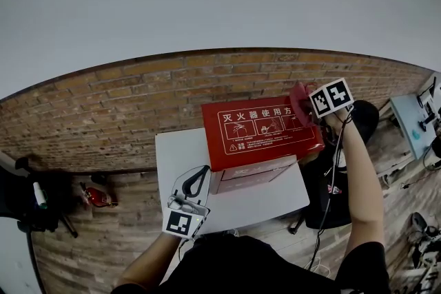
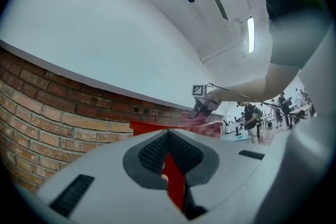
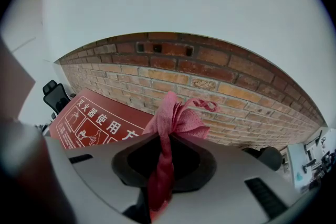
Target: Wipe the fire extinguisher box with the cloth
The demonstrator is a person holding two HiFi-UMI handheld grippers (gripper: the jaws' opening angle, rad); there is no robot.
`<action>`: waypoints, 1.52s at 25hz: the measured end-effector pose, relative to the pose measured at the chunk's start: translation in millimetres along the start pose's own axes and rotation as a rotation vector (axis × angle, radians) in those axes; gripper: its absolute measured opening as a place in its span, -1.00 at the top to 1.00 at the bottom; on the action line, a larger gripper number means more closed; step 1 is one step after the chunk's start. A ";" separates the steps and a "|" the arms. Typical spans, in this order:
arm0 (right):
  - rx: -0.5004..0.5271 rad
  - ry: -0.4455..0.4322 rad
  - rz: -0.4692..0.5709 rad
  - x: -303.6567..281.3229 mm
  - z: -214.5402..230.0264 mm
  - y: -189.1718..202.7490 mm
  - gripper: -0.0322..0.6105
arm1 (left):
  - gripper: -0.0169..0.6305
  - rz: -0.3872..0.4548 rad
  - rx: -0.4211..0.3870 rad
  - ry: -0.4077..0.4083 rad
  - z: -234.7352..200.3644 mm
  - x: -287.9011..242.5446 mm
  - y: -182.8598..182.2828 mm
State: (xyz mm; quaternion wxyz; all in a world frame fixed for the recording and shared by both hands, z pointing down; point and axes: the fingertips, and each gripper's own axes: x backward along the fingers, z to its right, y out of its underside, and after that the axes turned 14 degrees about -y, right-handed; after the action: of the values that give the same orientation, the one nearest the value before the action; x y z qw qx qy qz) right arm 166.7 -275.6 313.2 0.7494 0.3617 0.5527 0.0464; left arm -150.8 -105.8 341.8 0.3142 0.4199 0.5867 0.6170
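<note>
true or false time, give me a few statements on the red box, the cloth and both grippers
1. The right gripper is shut on a pinkish-red woven cloth. True.
2. The red rectangular fire extinguisher box stands on a wooden chair. False: it rests on a white table.
3. The cloth is at the box's right end. True.
4. The left gripper's jaws stand wide apart. False: they are shut.

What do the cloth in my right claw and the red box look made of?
Cloth: pink-red woven fabric, matte; it bunches and folds softly. Fire extinguisher box: probably painted sheet metal, smooth red with white print and crisp edges; could be plastic.
</note>
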 end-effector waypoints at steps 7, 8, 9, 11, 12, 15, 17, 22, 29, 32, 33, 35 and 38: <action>-0.003 -0.053 0.020 -7.6 -18.9 -6.5 0.70 | 0.86 -0.007 0.000 0.003 -1.1 -0.9 2.4; -0.005 -0.060 0.021 -8.4 -20.7 -7.2 0.70 | 0.86 -0.011 -0.001 0.003 -1.5 -0.9 3.8; -0.009 -0.067 0.022 -9.2 -22.3 -7.8 0.70 | 0.86 -0.008 -0.001 0.004 -1.3 -1.1 3.5; -0.019 -0.087 0.023 -10.7 -25.7 -8.5 0.70 | 0.86 0.006 0.003 0.004 -0.7 -2.2 0.4; -0.026 -0.099 0.023 -11.3 -27.9 -8.9 0.70 | 0.86 0.007 0.005 0.001 -0.9 -2.5 0.2; -0.048 -0.136 0.027 -13.7 -35.3 -10.9 0.70 | 0.86 0.006 0.012 -0.005 -1.9 -2.9 -0.2; -0.062 -0.158 0.035 -15.6 -40.1 -12.6 0.70 | 0.86 0.009 0.012 -0.009 -2.5 -3.8 -1.2; -0.082 -0.188 0.054 -19.7 -52.5 -16.3 0.70 | 0.86 0.028 0.020 -0.017 -3.3 -5.2 -5.0; -0.097 -0.198 0.079 -25.6 -68.4 -21.3 0.70 | 0.86 0.031 0.000 -0.021 -3.7 -5.0 -0.5; -0.101 -0.193 0.088 -27.6 -75.1 -22.3 0.70 | 0.86 0.028 -0.005 -0.013 -2.2 -4.9 -1.8; -0.103 -0.190 0.090 -28.1 -76.7 -22.6 0.70 | 0.86 0.022 -0.005 -0.010 -1.7 -5.0 -1.6; -0.109 -0.183 0.093 -29.0 -79.3 -23.2 0.70 | 0.86 0.015 -0.002 -0.005 -1.7 -5.4 -1.4; -0.119 -0.184 0.099 -30.7 -86.0 -24.1 0.70 | 0.86 0.023 -0.008 0.008 -1.6 -5.3 -2.4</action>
State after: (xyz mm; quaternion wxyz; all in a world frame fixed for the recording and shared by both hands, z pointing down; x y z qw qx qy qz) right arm 72.8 -265.5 312.3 0.8138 0.3461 0.4593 0.0828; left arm -150.1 -110.9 338.6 0.3064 0.4227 0.5807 0.6246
